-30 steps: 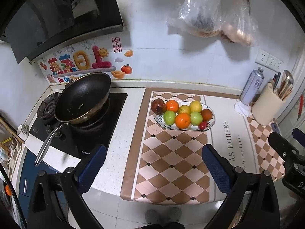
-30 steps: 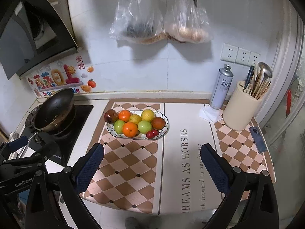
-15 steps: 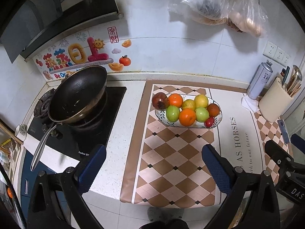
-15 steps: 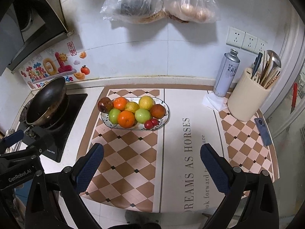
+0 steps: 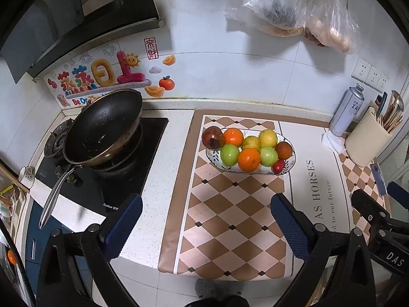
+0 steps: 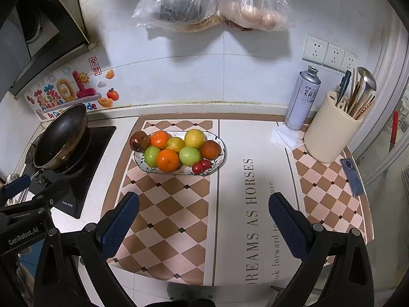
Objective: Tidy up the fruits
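Note:
An oval patterned plate point(image 5: 290, 165) point(image 6: 222, 153) on the checkered counter mat holds several fruits: oranges point(image 5: 248, 159) point(image 6: 167, 160), green apples point(image 5: 229, 154) point(image 6: 189, 155), yellow lemons point(image 5: 268, 138), a dark pomegranate point(image 5: 212, 137) point(image 6: 139, 141) and small red tomatoes point(image 6: 200, 166). My left gripper point(image 5: 205, 221) is open and empty, held above the mat's front part, well short of the plate. My right gripper point(image 6: 203, 220) is open and empty, also in front of the plate. Each gripper shows at the edge of the other's view.
A black wok point(image 5: 102, 128) sits on the stove at the left. A spray can point(image 6: 303, 98), a cream utensil holder point(image 6: 329, 133) and a phone point(image 6: 351, 176) stand at the right. Plastic bags point(image 6: 212, 2) hang on the wall above.
Both grippers have moved forward and lower toward the counter; the plate of fruit looks nearer. Both stay open and empty.

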{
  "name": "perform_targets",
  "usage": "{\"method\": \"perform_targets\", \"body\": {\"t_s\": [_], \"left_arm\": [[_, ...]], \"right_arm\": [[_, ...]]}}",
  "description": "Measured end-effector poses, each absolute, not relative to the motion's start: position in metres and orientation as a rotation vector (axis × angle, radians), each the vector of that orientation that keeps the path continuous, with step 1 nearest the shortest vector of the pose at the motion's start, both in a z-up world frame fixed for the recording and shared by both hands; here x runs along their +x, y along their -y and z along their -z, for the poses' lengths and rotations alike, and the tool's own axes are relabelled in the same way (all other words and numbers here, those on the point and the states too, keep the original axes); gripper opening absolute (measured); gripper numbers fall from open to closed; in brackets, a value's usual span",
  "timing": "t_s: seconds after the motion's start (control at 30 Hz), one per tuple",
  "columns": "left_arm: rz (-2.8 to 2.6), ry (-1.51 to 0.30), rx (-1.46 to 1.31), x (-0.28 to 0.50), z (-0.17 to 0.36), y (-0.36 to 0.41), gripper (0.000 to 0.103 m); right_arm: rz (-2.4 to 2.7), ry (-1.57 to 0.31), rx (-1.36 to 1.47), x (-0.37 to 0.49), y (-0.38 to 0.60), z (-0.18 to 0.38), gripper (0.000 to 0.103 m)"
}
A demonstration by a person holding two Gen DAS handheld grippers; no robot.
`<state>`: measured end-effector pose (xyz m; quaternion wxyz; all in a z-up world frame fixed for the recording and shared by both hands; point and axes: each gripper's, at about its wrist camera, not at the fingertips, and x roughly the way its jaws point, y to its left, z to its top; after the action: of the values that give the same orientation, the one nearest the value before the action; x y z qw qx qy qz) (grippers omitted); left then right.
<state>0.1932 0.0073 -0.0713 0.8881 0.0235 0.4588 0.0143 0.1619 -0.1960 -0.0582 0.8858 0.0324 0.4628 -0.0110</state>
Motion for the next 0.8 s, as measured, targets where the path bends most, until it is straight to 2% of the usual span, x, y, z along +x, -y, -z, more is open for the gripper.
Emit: {"method": "perform_targets", "body": {"t_s": [0.8], "left_arm": [[-0.031, -0.948, 0.045, 0.1938, 0.0674, -0.0042, 0.103]], "right_arm": [[0.030, -0.963, 0.067, 0.1674, 0.2048, 0.0514, 0.103]]}}
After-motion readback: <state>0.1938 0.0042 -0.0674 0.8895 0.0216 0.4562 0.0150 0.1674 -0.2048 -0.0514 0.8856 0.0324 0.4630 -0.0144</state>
